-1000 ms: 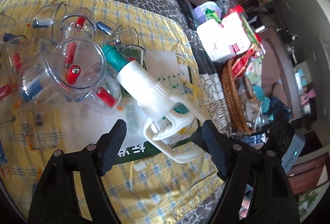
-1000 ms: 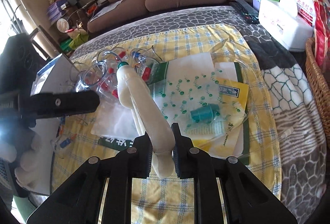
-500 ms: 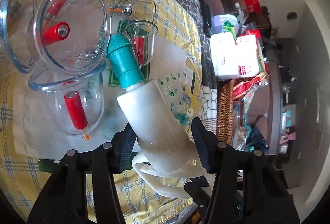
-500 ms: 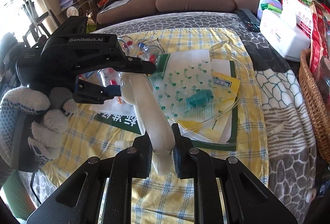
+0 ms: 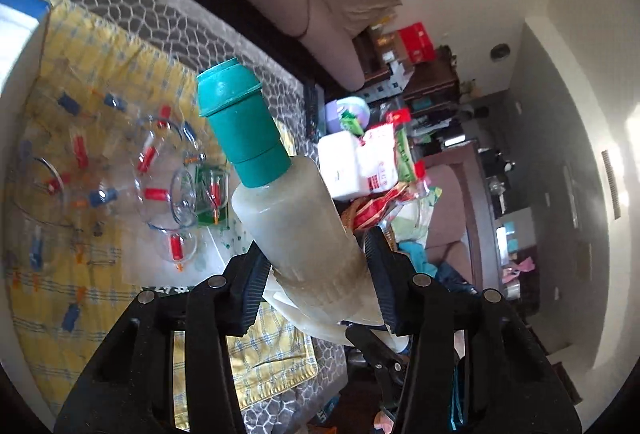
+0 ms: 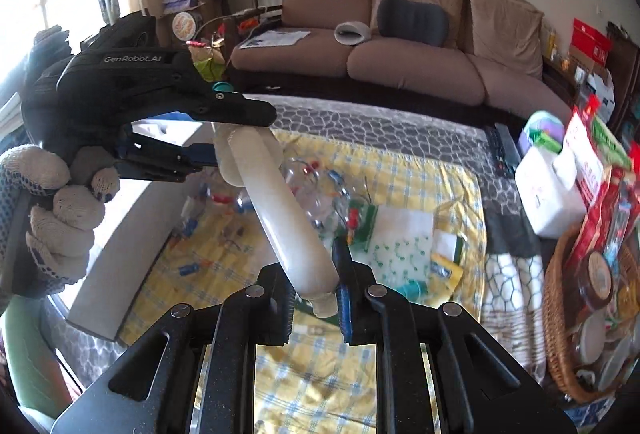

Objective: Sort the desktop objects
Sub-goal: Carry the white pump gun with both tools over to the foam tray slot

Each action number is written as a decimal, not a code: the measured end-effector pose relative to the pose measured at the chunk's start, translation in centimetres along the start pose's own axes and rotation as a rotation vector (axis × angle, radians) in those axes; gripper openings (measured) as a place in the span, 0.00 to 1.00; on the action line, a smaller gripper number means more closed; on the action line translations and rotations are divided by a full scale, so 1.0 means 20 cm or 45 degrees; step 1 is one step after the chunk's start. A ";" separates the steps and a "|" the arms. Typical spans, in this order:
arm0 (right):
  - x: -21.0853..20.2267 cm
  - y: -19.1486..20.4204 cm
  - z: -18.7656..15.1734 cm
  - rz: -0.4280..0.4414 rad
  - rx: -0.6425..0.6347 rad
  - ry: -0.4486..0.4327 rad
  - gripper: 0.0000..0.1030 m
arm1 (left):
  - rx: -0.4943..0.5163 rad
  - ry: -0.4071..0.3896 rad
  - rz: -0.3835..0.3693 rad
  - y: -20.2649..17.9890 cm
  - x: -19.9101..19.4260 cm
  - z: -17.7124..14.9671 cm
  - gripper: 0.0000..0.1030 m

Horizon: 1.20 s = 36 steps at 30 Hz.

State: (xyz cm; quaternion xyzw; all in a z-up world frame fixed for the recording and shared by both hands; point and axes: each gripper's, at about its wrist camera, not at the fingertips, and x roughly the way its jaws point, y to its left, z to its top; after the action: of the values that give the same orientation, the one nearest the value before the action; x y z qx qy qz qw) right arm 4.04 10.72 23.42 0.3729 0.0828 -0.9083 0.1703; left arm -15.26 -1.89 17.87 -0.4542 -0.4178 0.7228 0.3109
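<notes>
Both tools pinched the white pump gun [image 5: 304, 234]: left tool [image 5: 316, 274] tilted at its barrel, right tool [image 6: 316, 298] gripping its handle, above the table [image 6: 400, 138].

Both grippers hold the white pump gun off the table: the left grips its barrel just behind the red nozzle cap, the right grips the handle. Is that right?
Not quite. The nozzle cap is teal green, not red, as the left wrist view shows. The rest stands: the left gripper clamps the barrel of the white pump gun behind that cap, and the right gripper grips the handle, off the table.
</notes>
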 end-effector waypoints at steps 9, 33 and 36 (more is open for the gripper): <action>0.40 0.63 0.63 0.163 -0.101 -0.041 0.15 | -0.081 -0.330 0.057 0.35 -0.87 0.49 0.44; 1.40 0.90 0.81 0.169 -0.073 0.127 0.15 | -0.366 -0.365 0.078 1.43 -0.75 0.99 0.45; 1.41 0.92 0.82 0.150 -0.104 0.129 0.15 | -0.375 -0.366 0.090 1.44 -0.76 1.00 0.46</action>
State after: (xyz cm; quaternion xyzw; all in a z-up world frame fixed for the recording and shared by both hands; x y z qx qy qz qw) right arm -18.50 -17.82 14.65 0.4153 0.1061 -0.8727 0.2340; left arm -29.73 -34.08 3.14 -0.4013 -0.5428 0.7218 0.1530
